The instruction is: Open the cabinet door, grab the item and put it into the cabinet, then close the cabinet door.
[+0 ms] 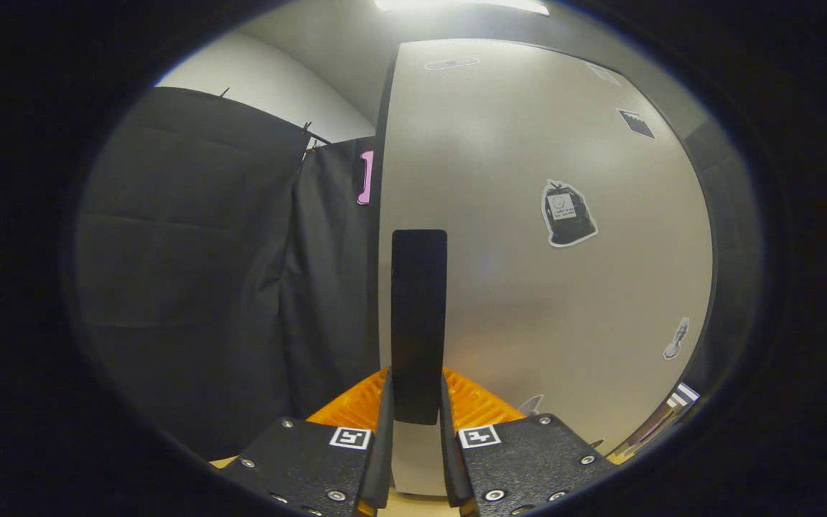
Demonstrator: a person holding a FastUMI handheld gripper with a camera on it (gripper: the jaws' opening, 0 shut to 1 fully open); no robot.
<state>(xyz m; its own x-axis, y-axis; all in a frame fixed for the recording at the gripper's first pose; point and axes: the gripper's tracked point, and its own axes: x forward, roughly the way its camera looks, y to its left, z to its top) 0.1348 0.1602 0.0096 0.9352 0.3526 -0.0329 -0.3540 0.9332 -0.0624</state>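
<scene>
Because the claw is nearly closed with both fingers pinching the dark upright handle, a crooked pull could let it slip out; the cabinet door, pale, smooth and stickered, stands just beyond the fingers, its edge beside the handle.

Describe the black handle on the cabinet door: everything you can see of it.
The black upright bar handle is a flat, matte, round-cornered strip standing vertically on the pale grey cabinet door, close to the door's left edge. It looks like dark plastic or coated metal. Its lower end sits between the fingers of the gripper, which appear closed against its two sides. The door looks shut or nearly so.
</scene>
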